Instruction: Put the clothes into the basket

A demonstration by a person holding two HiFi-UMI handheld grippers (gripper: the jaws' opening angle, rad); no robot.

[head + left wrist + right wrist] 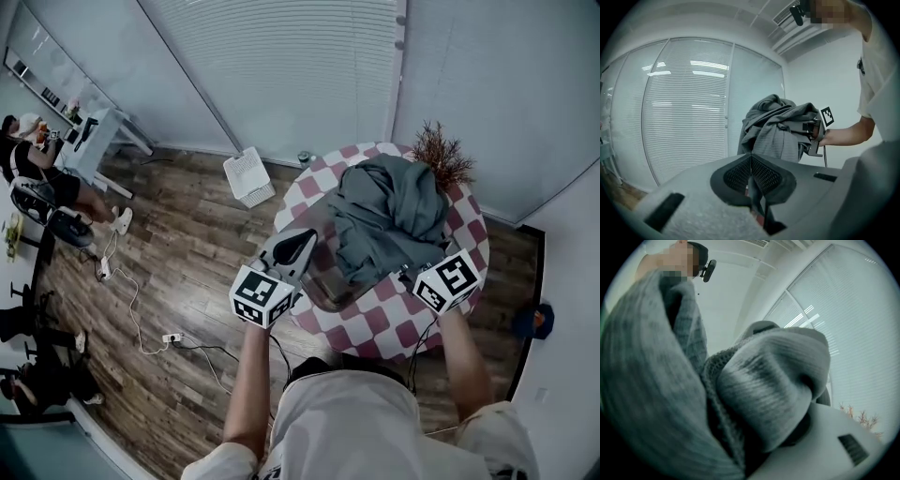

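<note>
1. Grey garment [754, 394] smothers the right gripper view and hides where its jaws meet.
2. Right gripper [409, 274] is clamped on that one garment, bunched above the table's [375, 323] middle and covering most of the one basket [323, 289] by the near-left edge.
3. Left gripper [751, 164]: jaws pressed together, empty.

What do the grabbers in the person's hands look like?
The left gripper and right gripper are grey, each carrying a white cube with black square markers. Black mesh pads line the left jaws. Thin black cables hang below. The sleeves are short and white.
</note>
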